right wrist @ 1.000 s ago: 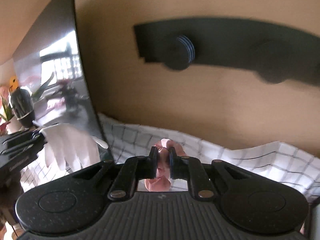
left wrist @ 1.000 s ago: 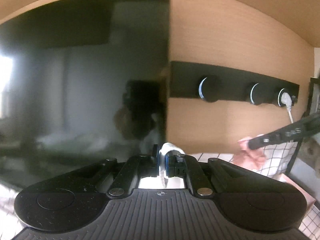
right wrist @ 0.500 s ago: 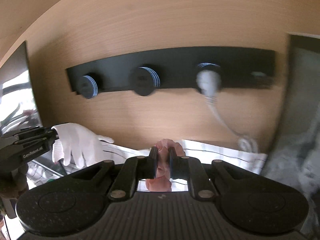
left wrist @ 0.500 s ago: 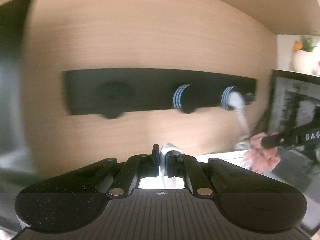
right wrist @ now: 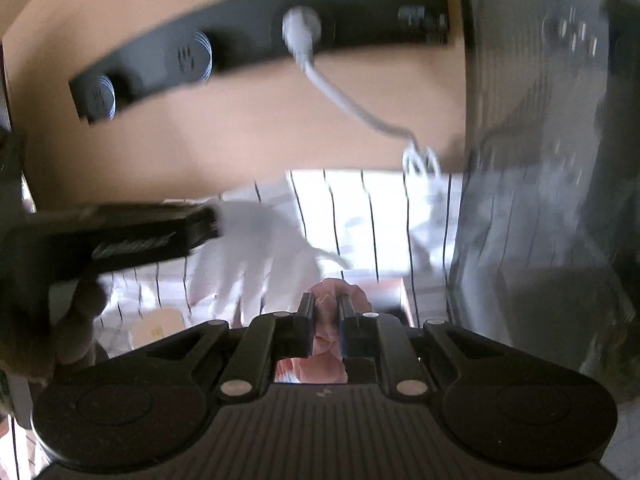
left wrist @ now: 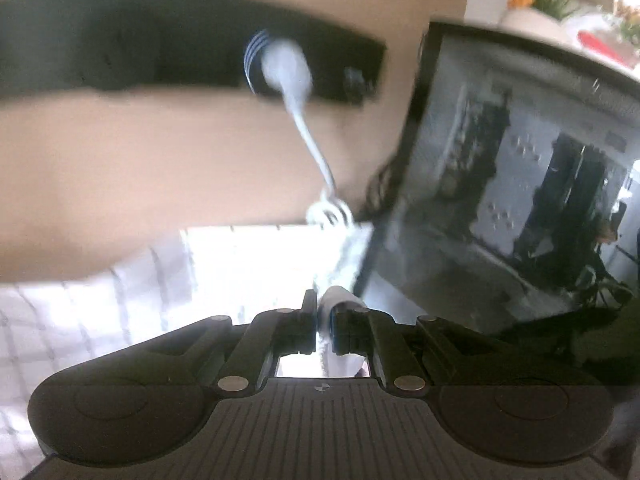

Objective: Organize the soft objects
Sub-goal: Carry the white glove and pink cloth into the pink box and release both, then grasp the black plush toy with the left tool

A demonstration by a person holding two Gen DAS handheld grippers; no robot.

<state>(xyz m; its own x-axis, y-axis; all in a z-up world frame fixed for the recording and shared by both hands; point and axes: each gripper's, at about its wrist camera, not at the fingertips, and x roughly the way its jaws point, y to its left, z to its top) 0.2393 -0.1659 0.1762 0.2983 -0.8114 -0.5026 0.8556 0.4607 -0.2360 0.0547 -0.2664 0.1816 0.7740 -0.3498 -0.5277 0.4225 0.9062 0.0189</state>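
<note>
**Both grippers pinching soft items near the wooden wall**

From the left wrist camera, the left gripper (left wrist: 323,320) has its fingers pressed nearly together on a white glove (left wrist: 340,300), a fold of which bulges up between the tips and hangs below them. Beyond it lies a white checked cloth (left wrist: 120,300), brightly lit and blurred. On the far wooden wall (left wrist: 160,160) a black strip (left wrist: 120,40) runs across, and a white plug (left wrist: 286,68) sits in it toward its right end, its cable (left wrist: 316,156) dropping to a coil at the cloth's far edge. A dark-framed glossy panel (left wrist: 520,180) stands at the right, tilted, full of reflections.

From the right wrist camera, the right gripper (right wrist: 323,312) is closed on a pink fabric piece (right wrist: 330,336), which shows between the fingers and below them. To the left, the left gripper (right wrist: 132,240) comes in as a blurred black bar with the white glove (right wrist: 260,256) dangling from its tip, fingers hanging down over the checked cloth (right wrist: 380,208). The glove is left of and slightly farther than the pink piece; whether they touch I cannot tell. The black strip (right wrist: 240,44), the plug (right wrist: 300,28) and the cable (right wrist: 348,104) show on the far wall, and the glossy panel (right wrist: 540,160) fills the right side.
</note>
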